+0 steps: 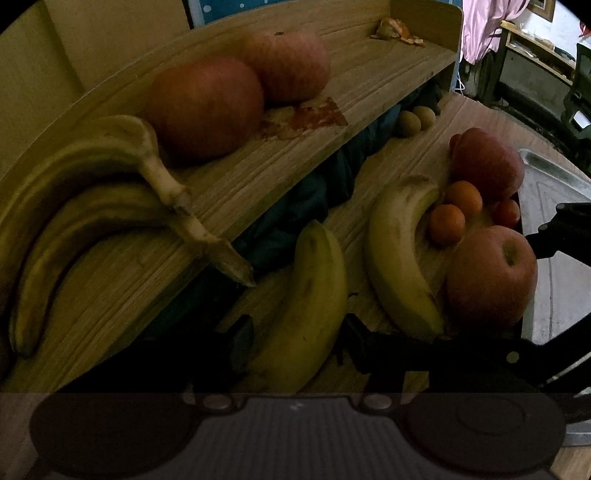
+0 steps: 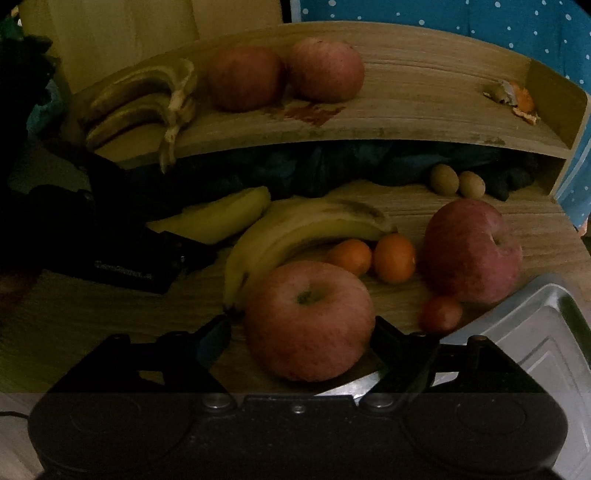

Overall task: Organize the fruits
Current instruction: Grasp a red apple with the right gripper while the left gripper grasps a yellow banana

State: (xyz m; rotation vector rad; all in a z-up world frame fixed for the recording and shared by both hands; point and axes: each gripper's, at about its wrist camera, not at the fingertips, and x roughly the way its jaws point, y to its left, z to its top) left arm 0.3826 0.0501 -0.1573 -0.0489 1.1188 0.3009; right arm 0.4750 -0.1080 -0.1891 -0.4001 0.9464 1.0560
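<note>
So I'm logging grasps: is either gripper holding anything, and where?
The left gripper brackets a banana near its lower end; the right gripper brackets an apple at its sides. Firm contact cannot be told.

Both views are dimly lit and a yellowish cast is seen on the pale wooden shelf point(image 1: 369, 85). The brightest patch is found at the upper right of the left wrist view, where a pink hanging cloth point(image 1: 484, 26) is washed out by stronger light. A pale sheen is caught on the grey metal tray point(image 2: 546, 343). Straight shelf edges are bowed by the fisheye lens (the corners are vignetted black). Fine detail is softened by grain, and the lower strip of each view is veiled by a greyish band.
</note>
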